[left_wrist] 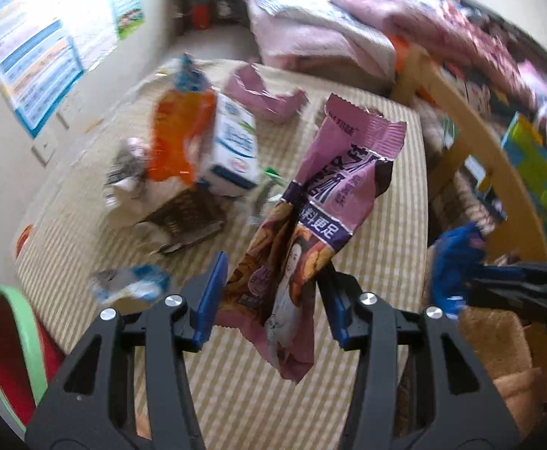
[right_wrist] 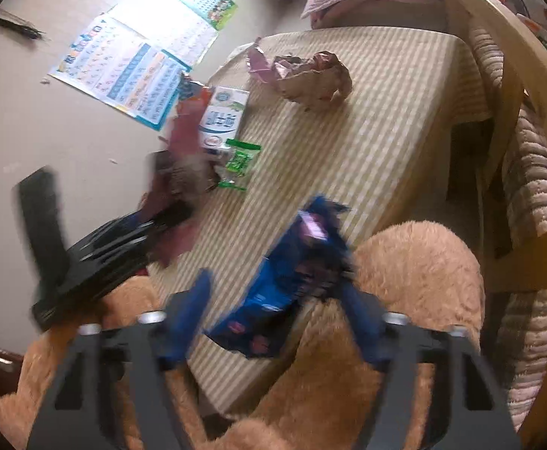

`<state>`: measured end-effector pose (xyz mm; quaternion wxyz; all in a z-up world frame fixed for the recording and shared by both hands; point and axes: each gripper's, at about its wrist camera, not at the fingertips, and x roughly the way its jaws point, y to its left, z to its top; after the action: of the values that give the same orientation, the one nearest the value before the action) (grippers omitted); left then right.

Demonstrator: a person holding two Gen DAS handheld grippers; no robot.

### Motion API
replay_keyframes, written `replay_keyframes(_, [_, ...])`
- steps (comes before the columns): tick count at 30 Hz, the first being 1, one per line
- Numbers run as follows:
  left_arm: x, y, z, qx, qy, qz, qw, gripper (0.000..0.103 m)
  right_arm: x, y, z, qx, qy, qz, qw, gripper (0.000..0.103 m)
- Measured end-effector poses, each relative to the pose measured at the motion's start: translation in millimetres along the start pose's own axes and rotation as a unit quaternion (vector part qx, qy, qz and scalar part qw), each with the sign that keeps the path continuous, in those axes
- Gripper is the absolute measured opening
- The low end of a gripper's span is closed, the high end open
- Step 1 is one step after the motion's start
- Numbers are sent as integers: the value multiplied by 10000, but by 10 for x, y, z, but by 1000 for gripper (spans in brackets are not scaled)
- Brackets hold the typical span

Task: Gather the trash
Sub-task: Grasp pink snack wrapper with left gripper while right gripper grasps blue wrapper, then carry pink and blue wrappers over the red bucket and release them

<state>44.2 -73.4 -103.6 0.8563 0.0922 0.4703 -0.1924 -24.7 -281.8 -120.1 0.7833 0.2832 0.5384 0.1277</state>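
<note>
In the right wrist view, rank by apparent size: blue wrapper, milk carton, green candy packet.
1. Blue wrapper, though nearness to the camera inflates it.
2. Milk carton.
3. Green candy packet.

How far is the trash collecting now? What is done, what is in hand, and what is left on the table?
Done: nothing shows as binned; no bin's inside is visible.
In hand: the left gripper has a purple snack wrapper between its jaws; the right gripper has a blue wrapper.
Left on the striped table: a milk carton, a green candy wrapper, an orange bag, crumpled wrappers.
</note>
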Motion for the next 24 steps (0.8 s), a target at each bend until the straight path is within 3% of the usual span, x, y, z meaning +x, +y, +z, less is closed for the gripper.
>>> replay_keyframes(1, [-63,60,-7,-117,-51,43,9999,46,46,12,29,24,22,35,10000,20])
replay_keyframes(4, [-242,252,-75,-510,-145,132,9985,46,114,139,89,-150,-57,71,9998,12])
replay_keyframes(13, [-757,807,-352,-1559,-563,492,9849,47,346,978,318,-1341,-3,47,9910,11])
replay_keyframes(17, [-993,1084,-493,-1994,-759,654,9748,47,464,1336,304,-1758,57,88,9844,11])
replay_keyframes(24, [-1248,1428,-672,-2361,-951,916,9627,47,659,1803,194,-2186,138,265,9754,11])
